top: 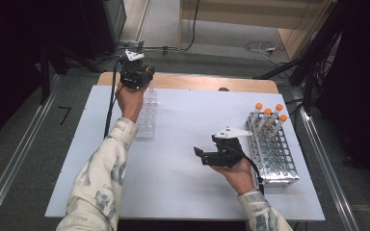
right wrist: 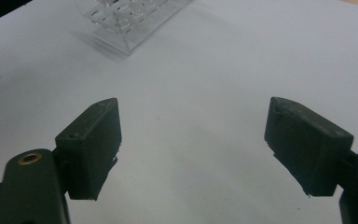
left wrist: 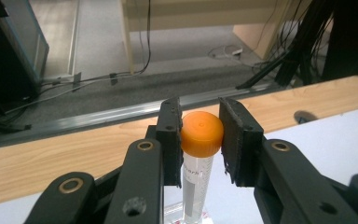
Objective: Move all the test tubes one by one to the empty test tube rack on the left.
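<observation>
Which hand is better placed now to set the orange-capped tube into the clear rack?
Left. Its tool is shut on the orange-capped tube, directly above the clear rack. The right tool is open, empty, farther away.

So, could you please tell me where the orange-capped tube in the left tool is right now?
The orange-capped tube stands upright between the left tool's jaws, over the clear rack at the table's far left; in the left gripper view its cap sits at centre.

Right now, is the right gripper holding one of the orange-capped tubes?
No, the right gripper has its jaws spread wide with only the bare white table between them.
</observation>
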The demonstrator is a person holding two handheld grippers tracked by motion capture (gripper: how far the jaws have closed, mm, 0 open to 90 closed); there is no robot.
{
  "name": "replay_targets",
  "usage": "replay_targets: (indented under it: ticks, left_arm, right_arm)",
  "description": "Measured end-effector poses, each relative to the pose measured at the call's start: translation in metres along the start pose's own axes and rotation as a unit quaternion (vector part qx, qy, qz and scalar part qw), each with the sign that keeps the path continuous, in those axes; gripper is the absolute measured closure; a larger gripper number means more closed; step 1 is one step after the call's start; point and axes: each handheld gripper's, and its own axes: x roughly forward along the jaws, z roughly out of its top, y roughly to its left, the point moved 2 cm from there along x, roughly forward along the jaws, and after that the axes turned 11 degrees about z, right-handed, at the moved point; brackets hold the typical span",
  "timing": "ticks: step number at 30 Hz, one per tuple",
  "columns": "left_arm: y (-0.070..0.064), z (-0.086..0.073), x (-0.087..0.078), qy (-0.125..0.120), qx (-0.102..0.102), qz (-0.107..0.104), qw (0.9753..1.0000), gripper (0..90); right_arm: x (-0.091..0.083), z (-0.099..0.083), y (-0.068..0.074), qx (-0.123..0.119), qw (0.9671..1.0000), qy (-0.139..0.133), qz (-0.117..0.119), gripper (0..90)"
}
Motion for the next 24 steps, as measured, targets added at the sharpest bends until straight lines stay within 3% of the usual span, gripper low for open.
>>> replay_targets:
  ticks: [9, 10, 15, 24]
  left_arm:
    - [-0.002, -0.030, 0.008, 0.028, 0.021, -0.005, 0.9994, 70.9]
    - [-0.003, -0.032, 0.008, 0.023, 0.023, -0.005, 0.9995, 70.8]
    - [-0.008, -0.033, 0.007, 0.019, 0.043, 0.007, 0.9989, 70.8]
    - [-0.009, -0.034, 0.008, 0.021, 0.045, 0.014, 0.9987, 70.3]
  right_arm:
    - [0.000, -0.001, -0.002, 0.002, 1.0000, -0.001, 0.000, 17.2]
    - [0.000, -0.001, -0.001, 0.001, 1.0000, -0.001, 0.000, 17.4]
    - [0.000, -0.001, -0.001, 0.001, 1.0000, -0.001, 0.001, 17.5]
    - [0.000, -0.001, -0.001, 0.001, 1.0000, -0.001, 0.000, 17.5]
